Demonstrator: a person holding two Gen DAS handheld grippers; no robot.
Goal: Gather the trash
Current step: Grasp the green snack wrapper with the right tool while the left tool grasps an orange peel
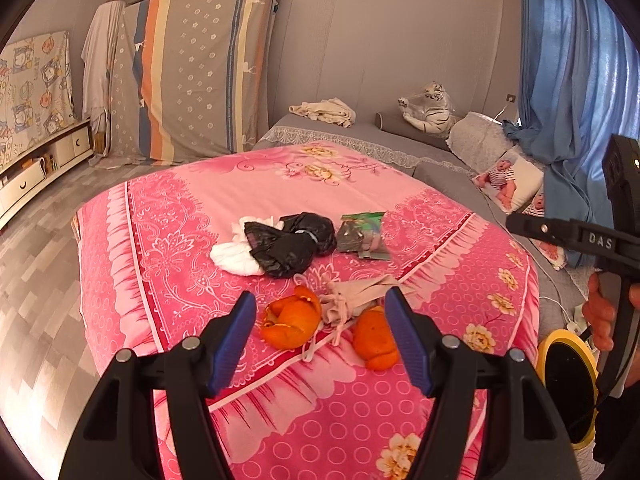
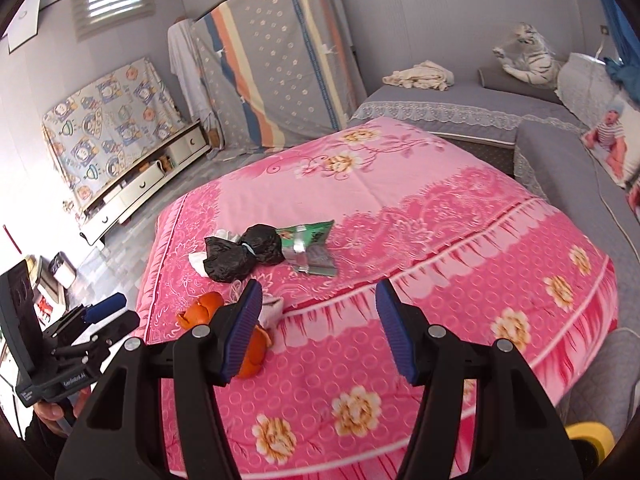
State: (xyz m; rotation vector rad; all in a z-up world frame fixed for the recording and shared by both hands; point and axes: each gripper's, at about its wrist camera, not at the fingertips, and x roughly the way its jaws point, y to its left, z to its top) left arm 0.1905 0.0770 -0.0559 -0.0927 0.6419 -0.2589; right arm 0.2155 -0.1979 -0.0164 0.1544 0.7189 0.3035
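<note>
Left tongs [image 1: 320, 332] wide, empty, right tongs [image 2: 318, 328] likewise, hiding orange peel [image 2: 250, 356]

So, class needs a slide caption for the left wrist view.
Open left gripper hovering over orange peels and trash on a pink quilt.

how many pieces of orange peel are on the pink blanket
2. One orange peel lies left of the beige cloth bundle, curled open; the other orange peel lies right of it, partly behind a left tongs finger. More could be hidden under the bundle.
</note>
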